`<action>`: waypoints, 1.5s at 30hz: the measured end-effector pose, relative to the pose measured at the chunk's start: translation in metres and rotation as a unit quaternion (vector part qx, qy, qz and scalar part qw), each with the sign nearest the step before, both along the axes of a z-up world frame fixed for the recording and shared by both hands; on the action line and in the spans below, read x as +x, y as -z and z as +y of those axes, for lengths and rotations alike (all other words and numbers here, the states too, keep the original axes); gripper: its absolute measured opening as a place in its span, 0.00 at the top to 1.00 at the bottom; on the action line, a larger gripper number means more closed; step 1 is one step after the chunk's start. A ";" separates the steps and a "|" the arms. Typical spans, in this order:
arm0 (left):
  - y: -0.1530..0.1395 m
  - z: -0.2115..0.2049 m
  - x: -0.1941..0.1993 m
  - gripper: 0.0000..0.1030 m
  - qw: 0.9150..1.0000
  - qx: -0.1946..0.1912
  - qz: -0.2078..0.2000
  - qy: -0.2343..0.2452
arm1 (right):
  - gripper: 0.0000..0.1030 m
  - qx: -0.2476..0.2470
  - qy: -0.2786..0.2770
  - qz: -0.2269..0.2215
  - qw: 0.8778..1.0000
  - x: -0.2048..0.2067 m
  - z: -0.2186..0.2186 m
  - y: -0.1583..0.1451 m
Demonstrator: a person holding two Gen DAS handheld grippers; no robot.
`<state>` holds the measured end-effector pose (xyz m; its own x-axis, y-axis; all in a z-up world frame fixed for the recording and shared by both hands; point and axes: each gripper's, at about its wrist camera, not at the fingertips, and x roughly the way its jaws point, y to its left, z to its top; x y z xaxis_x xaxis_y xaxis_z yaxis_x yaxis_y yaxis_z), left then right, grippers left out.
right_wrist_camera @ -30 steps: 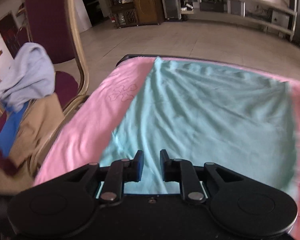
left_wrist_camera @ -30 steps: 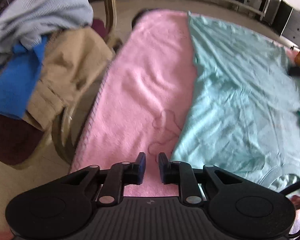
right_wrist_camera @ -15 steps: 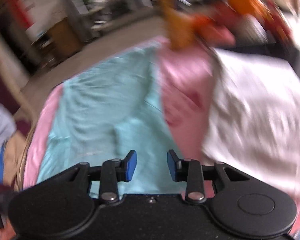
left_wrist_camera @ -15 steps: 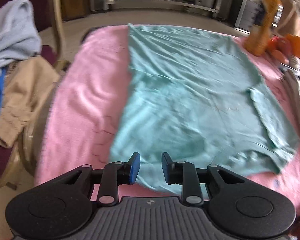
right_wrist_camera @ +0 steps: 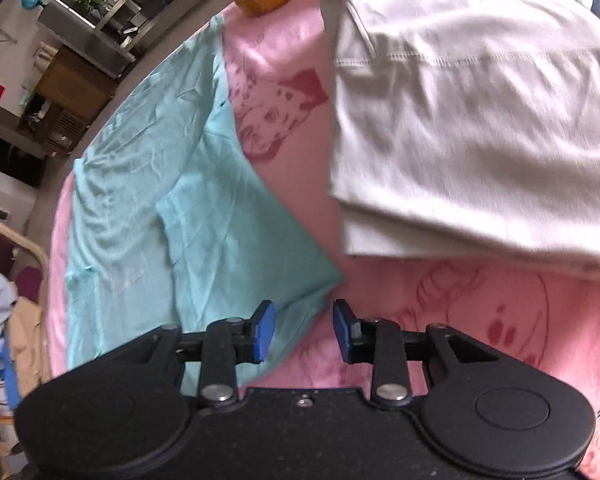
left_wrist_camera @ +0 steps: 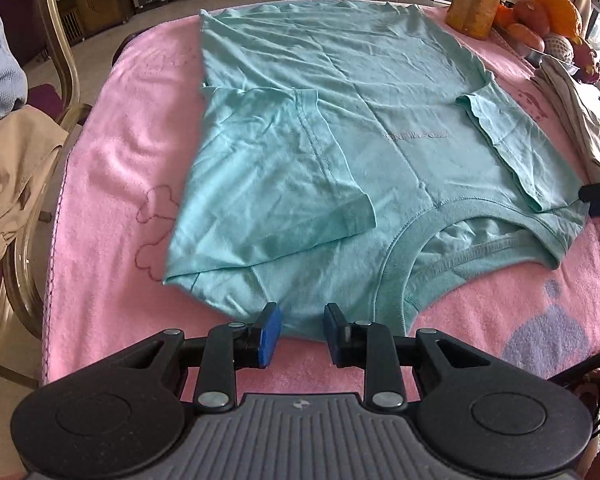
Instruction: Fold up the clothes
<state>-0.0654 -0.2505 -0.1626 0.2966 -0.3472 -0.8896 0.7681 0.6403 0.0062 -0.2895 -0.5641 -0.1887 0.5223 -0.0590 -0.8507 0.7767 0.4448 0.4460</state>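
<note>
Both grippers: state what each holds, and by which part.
Nothing is held. The left gripper and right gripper are open above the teal T-shirt.

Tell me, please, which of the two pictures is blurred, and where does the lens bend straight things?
Left wrist view: sharp; the teal T-shirt shows its seams clearly, but the chair frame bows at the edge. Right wrist view: motion blur softens the white folded cloth, and the room behind tilts and curves.

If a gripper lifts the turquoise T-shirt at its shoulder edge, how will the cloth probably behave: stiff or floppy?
The turquoise T-shirt is probably very floppy: it lies flat with many fine wrinkles, and its folded-in sleeve follows the surface. It looks thin, so likely light. The sleeve may fall open when lifted, since nothing pins it. On the fuzzy pink towel it would likely drag rather than slide.
</note>
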 end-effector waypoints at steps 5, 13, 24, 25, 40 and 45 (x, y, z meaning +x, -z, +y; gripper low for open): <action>0.000 0.000 -0.005 0.73 1.000 0.014 -0.012 0.015 | 0.92 -0.073 -0.036 0.031 0.996 0.012 0.012 -0.004; -0.004 0.004 -0.001 0.72 1.000 0.003 -0.007 0.013 | 0.86 -0.093 -0.049 0.048 0.993 0.005 0.017 -0.010; -0.007 -0.015 -0.015 0.72 0.998 -0.046 -0.030 0.043 | 0.84 -0.104 -0.221 -0.036 0.969 0.041 0.069 -0.023; -0.003 -0.017 -0.016 0.72 0.998 -0.030 -0.030 0.049 | 0.84 -0.106 -0.232 -0.022 0.967 0.046 0.074 -0.020; -0.068 0.000 0.011 0.60 0.995 -0.048 -0.091 -0.015 | 0.70 -0.091 -0.181 -0.106 0.974 -0.004 0.050 -0.068; -0.109 -0.007 0.056 0.54 0.988 -0.070 -0.115 -0.070 | 0.61 -0.137 -0.154 -0.141 0.968 0.018 0.042 -0.123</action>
